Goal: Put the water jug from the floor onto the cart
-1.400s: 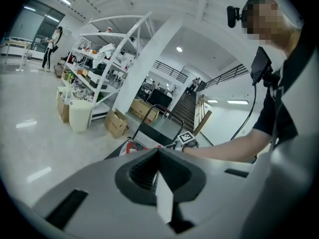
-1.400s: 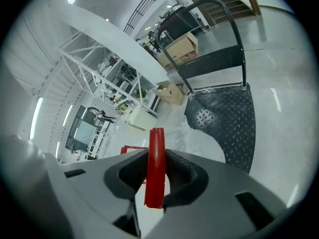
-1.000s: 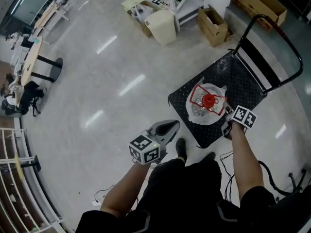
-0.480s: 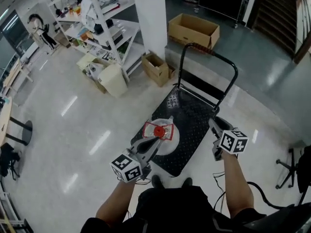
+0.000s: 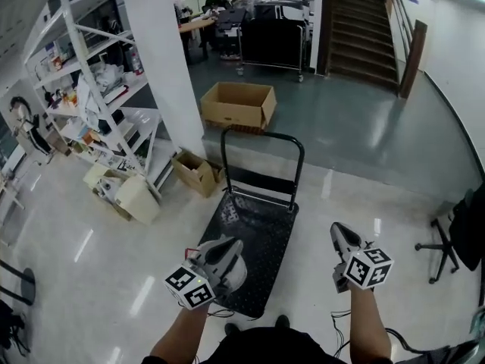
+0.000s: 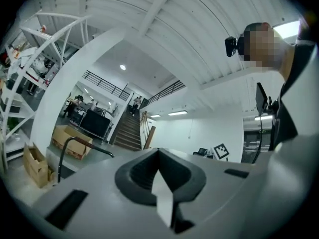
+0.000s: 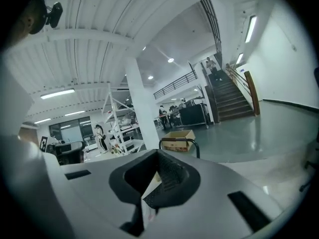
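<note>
We hold both claws level and empty: the left gripper (image 5: 229, 249) has its jaws together, and the right gripper (image 5: 340, 235) has just closed on nothing. Just beyond the left one, the jug (image 5: 236, 273) sits on the cart's (image 5: 265, 233) near end, mostly hidden.

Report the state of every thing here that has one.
left tool: shut, empty.
right tool: just closed, shut, empty.
water jug: on the cart, largely hidden behind the left tool.
cart: handle upright.
cardboard box: flaps open.
</note>
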`<state>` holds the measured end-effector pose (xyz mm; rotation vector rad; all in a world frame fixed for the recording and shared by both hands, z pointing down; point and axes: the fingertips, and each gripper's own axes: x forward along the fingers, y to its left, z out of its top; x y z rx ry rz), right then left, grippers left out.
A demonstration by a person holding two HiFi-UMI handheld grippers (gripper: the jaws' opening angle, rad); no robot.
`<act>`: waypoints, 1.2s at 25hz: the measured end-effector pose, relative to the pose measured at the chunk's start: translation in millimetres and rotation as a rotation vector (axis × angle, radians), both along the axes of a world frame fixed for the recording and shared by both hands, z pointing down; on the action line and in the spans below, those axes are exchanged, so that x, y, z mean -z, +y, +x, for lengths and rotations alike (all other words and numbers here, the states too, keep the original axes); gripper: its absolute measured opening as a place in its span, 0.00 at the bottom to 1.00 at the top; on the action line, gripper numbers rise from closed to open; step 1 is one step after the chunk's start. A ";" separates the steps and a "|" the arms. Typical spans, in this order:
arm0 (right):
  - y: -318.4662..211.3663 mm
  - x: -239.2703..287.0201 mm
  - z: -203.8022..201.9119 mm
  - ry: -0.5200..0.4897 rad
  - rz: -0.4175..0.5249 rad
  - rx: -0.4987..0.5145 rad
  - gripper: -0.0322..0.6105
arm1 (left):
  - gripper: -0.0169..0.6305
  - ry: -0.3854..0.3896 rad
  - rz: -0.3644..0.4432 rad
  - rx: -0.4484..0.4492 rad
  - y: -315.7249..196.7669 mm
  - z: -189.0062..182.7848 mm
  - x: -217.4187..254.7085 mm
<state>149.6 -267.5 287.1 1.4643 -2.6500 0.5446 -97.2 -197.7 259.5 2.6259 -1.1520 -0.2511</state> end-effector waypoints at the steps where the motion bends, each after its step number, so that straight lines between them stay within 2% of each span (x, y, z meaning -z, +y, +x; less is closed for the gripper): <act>1: 3.1 0.8 11.9 0.006 0.007 -0.010 0.05 | 0.03 0.006 0.001 -0.012 -2.9 12.8 3.3; 3: 11.6 2.2 34.1 0.011 0.008 -0.033 0.05 | 0.03 0.001 0.001 -0.046 -5.8 38.7 4.4; 7: 38.3 6.3 59.2 0.006 0.021 -0.065 0.05 | 0.03 -0.066 -0.016 -0.118 -2.1 74.3 -0.9; 10: 46.6 14.7 73.5 0.034 0.067 -0.094 0.05 | 0.03 -0.075 0.004 -0.148 -0.7 94.4 6.9; 13: 67.8 22.0 79.6 0.032 0.085 -0.140 0.05 | 0.03 -0.086 0.031 -0.225 18.0 112.2 10.5; 17: 114.3 24.8 64.7 0.035 0.083 -0.214 0.05 | 0.03 -0.110 0.057 -0.325 52.4 109.3 4.3; 22: 191.5 14.3 29.4 0.046 0.048 -0.291 0.05 | 0.03 -0.111 0.073 -0.420 106.9 82.4 -9.9; 26: 235.0 14.6 0.3 0.057 0.028 -0.315 0.05 | 0.03 -0.099 0.062 -0.480 144.0 63.3 -12.9; 30: 281.9 29.9 -1.4 0.046 0.050 -0.313 0.05 | 0.03 -0.091 0.059 -0.502 186.1 68.5 -2.9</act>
